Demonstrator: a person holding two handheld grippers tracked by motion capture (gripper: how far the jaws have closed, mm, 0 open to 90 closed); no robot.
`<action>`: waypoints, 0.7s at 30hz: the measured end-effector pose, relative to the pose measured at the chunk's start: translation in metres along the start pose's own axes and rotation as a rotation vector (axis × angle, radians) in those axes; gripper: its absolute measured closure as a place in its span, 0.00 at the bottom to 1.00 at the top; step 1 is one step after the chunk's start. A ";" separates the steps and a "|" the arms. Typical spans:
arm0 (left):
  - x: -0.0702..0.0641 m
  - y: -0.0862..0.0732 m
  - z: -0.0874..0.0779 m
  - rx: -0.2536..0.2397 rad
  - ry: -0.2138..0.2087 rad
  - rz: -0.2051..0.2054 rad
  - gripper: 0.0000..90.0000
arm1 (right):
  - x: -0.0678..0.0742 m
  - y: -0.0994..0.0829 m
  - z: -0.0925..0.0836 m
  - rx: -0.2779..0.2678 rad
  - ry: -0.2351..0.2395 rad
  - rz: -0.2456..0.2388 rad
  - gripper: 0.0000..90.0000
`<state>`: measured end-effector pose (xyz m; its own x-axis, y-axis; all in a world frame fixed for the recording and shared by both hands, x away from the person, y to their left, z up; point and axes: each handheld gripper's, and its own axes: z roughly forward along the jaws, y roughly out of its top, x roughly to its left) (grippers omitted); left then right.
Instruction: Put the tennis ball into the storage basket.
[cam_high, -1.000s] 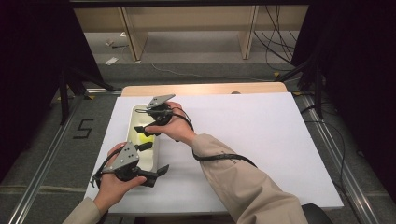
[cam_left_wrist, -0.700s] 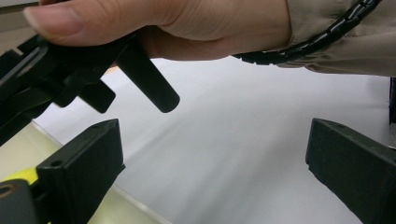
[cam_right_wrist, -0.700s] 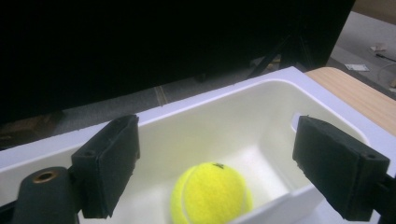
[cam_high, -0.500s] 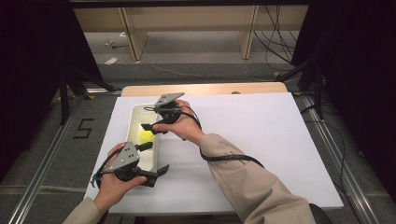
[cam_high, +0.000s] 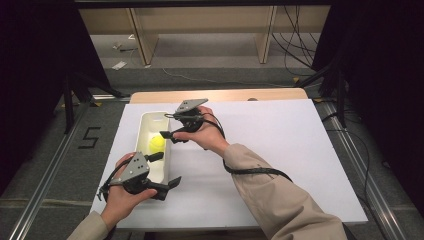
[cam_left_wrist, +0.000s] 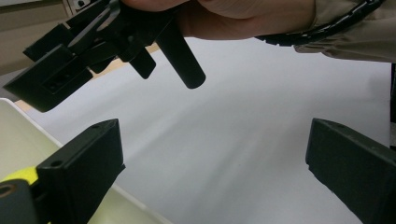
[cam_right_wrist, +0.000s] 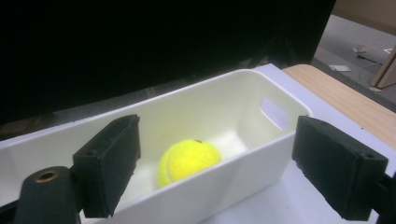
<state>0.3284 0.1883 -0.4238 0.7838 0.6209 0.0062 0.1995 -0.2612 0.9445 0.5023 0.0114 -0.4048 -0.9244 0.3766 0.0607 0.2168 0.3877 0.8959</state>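
A yellow tennis ball lies inside a long white bin at the left of the white table sheet. My right gripper hovers open just right of the bin's far half with nothing between its pads. In the right gripper view the ball rests on the bin's floor behind the near wall, beyond my open right gripper. My left gripper stands open at the bin's near right corner, one jaw over the bin and one outside. The left gripper view shows my left gripper wide apart, not pressing the bin.
The wooden table edge shows beyond the sheet. Metal rails run along both sides of the table, and a "5" is marked on the floor at the left. Cables lie on the floor at the back.
My right gripper has drawn back from above the bin toward the right and slightly up. The ball stays in the bin. The left gripper has not moved.
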 end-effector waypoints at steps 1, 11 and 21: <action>0.000 0.000 0.000 0.000 0.001 0.000 0.04 | 0.000 0.000 -0.002 -0.003 -0.004 0.000 0.18; 0.001 0.000 0.000 0.001 0.002 0.006 0.04 | -0.007 -0.006 -0.018 -0.002 -0.027 0.006 0.19; 0.001 0.000 0.000 0.002 0.003 0.005 0.04 | -0.011 -0.015 -0.036 -0.005 -0.049 0.012 0.19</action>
<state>0.3291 0.1885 -0.4240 0.7829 0.6220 0.0124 0.1966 -0.2663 0.9436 0.4976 -0.0285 -0.4035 -0.9052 0.4219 0.0503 0.2264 0.3787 0.8974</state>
